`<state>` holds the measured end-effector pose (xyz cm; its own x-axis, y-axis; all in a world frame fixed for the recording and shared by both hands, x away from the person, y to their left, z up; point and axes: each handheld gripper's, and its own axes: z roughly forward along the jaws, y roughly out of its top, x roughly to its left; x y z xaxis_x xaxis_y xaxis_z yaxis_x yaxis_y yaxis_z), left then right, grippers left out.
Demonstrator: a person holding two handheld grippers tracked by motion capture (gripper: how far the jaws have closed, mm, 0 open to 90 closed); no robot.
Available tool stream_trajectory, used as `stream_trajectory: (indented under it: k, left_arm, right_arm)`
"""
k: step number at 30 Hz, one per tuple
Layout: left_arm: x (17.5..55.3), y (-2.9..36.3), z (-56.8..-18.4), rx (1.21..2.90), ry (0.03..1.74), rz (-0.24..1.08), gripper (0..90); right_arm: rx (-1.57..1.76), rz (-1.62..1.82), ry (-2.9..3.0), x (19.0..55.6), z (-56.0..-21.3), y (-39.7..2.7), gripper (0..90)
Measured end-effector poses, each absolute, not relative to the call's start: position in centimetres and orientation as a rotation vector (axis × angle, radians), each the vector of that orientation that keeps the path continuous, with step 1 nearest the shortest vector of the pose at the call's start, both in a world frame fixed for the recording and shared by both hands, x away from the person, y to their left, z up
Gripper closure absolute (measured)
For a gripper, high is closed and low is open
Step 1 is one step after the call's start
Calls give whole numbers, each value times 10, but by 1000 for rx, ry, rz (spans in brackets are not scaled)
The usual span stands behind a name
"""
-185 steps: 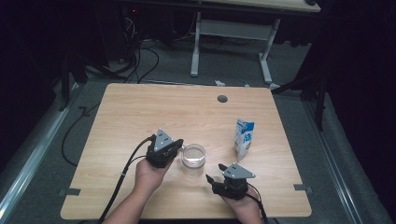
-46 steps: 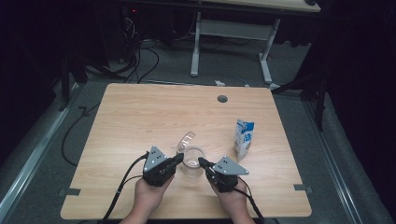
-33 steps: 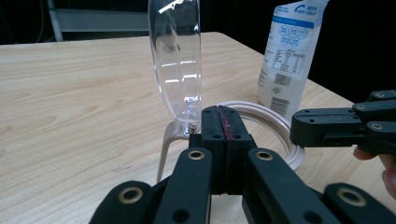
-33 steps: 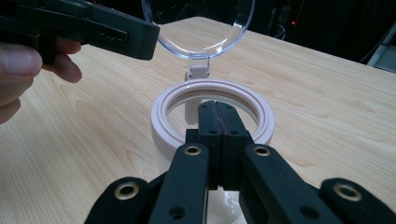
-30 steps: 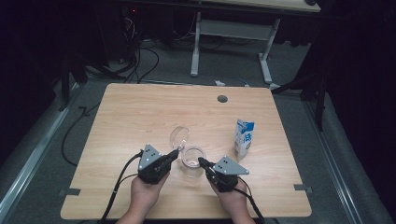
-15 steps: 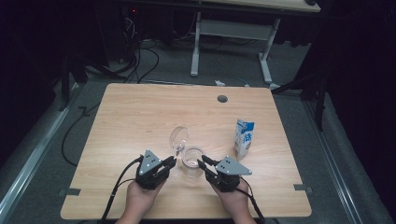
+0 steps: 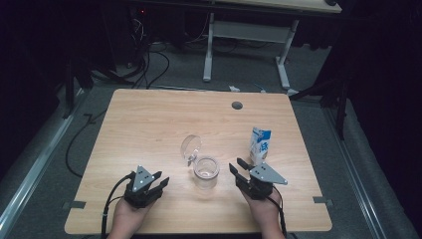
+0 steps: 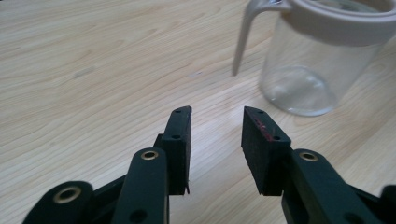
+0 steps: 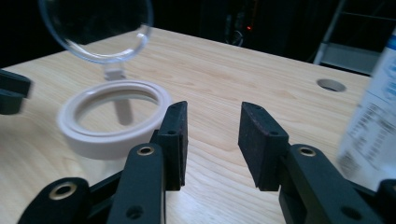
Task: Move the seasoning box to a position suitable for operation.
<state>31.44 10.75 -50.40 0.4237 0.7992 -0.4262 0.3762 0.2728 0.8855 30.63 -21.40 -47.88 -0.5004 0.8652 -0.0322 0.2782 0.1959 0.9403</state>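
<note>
Clear glass jar (image 7: 206, 172) with its hinged lid (image 7: 191, 147) up stands on the tabletop (image 7: 149, 124), between both grippers, untouched. Left gripper (image 7: 158, 182) and right gripper (image 7: 238, 167) have just been opening; nothing lies between either pair of jaws.

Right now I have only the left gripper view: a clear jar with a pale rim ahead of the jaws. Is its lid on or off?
Observer: It's open. The clear lid stands swung up at the far side of the jar, still joined to the rim.
Operator: Where's the other gripper?
Observer: The right gripper sits on the opposite side of the jar, its jaws apart and empty. Like the jaws of the left gripper, they have just been opening.
Operator: Anything else on the table?
Observer: A small blue-and-white carton stands upright just beyond the right gripper, apart from the jar.
</note>
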Motion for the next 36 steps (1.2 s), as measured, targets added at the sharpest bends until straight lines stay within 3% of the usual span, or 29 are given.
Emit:
stream_trajectory:
  k: [14, 22, 36]
  left_arm:
    - [339, 161, -511, 1278, 1261, 462, 566]
    - [329, 163, -516, 1280, 1210, 478, 561]
    - [322, 165, -519, 1293, 1133, 383, 557]
  right_arm:
    - [1130, 1246, 1878, 312, -490, -233, 588]
    - [1140, 1214, 1876, 310, -493, -230, 563]
    - [1300, 1091, 1793, 300, -497, -242, 478]
